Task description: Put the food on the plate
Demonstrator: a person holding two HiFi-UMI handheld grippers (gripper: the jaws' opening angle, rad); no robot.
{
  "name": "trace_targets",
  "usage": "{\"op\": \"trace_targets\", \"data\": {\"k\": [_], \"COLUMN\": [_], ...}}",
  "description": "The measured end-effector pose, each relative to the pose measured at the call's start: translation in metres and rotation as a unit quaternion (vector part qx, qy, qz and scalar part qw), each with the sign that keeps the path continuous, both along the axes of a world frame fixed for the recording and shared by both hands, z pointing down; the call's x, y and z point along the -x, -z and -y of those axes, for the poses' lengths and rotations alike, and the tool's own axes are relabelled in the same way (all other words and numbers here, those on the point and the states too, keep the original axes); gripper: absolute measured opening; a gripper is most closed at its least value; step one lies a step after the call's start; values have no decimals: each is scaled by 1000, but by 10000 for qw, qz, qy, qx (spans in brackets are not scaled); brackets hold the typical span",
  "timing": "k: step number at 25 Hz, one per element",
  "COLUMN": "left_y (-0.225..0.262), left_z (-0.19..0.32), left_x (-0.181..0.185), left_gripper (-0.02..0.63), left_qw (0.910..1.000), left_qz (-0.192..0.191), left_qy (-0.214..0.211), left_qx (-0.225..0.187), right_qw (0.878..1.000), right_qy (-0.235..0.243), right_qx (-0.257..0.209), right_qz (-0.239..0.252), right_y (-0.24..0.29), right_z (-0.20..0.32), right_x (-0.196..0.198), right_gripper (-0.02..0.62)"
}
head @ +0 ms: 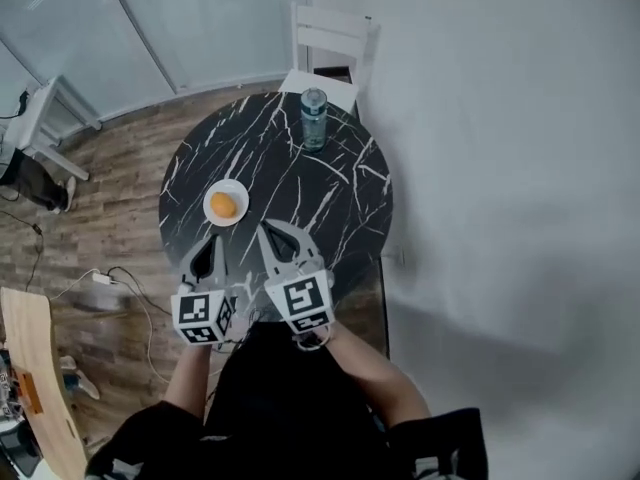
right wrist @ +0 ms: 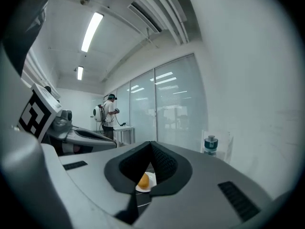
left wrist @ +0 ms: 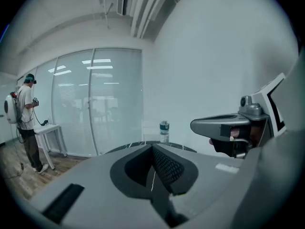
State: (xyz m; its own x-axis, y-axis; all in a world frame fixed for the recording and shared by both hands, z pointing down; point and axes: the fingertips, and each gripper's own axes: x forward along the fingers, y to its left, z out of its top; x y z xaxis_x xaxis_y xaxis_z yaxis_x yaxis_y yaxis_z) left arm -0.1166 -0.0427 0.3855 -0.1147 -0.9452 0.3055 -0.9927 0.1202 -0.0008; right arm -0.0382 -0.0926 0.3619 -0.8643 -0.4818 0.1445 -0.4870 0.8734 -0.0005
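An orange piece of food (head: pixel 223 205) lies on a small white plate (head: pixel 237 192) at the left of the round black marble table (head: pixel 330 203). Both grippers hover over the table's near edge, just short of the plate. My left gripper (head: pixel 208 242) is shut and holds nothing; its meshed pads meet (left wrist: pixel 153 147). To its right, my right gripper (head: pixel 268 230) is also shut and empty (right wrist: pixel 151 144). Through the gap under its jaws I see the food (right wrist: pixel 143 180) on the plate (right wrist: pixel 150 177).
A water bottle (head: pixel 313 118) with a blue label stands at the table's far side, also seen as the bottle (left wrist: pixel 164 131) and the bottle (right wrist: pixel 210 144). A white chair (head: pixel 330 43) stands behind it by the wall. A person (left wrist: pixel 27 123) with a headset stands far off by a glass partition.
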Motion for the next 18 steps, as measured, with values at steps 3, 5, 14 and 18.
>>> {"op": "trace_targets", "data": {"k": [3, 5, 14, 18], "left_y": [31, 47, 79, 87], "left_z": [-2, -5, -25, -26], "left_x": [-8, -12, -23, -25], "left_gripper": [0, 0, 0, 0], "left_qw": [9992, 9984, 9953, 9940], "left_qz": [-55, -27, -176, -179], "left_qy": [97, 115, 158, 182], "left_qx": [-383, -555, -937, -1063], "right_qw": [9993, 9984, 9961, 9959], "right_qy": [11, 5, -23, -44], "right_qx": [-304, -433, -791, -831], "right_qz": [201, 370, 399, 363], "right_y": [30, 49, 93, 97], "right_z": [-4, -6, -17, -16], "right_x": [-5, -9, -35, -40], "right_gripper": [-3, -3, -3, -3]}}
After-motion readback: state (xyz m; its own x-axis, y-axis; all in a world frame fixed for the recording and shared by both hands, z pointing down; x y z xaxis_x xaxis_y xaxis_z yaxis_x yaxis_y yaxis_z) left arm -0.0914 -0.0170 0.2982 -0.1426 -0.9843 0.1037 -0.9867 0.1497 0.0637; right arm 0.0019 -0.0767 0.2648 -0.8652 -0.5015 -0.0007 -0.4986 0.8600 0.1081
